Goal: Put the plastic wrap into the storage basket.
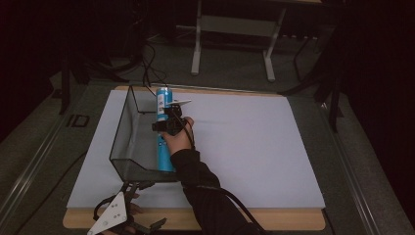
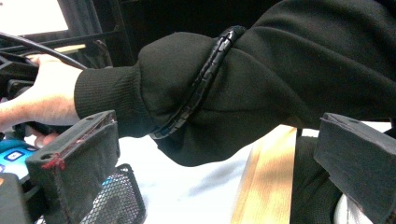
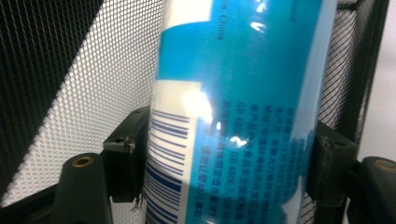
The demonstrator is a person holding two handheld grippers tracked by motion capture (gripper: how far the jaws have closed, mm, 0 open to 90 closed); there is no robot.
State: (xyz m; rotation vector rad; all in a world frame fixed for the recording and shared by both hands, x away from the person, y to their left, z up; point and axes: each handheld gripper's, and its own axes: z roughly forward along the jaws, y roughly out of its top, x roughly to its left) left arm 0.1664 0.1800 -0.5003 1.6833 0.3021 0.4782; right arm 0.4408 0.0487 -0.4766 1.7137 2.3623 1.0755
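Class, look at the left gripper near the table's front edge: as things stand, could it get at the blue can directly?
Probably not directly. The blue can is already clamped in the right gripper, whose sleeve lies across the left gripper's line, beside the mesh basket. The left gripper looks open with nothing between its jaws.

A white sheet [image 1: 235, 147] covers most of a wooden tabletop [image 1: 205, 219], whose bare edge shows along the near side. Beyond the table, a grey metal desk frame [image 1: 235, 41] stands on dark carpet [image 1: 230, 73].
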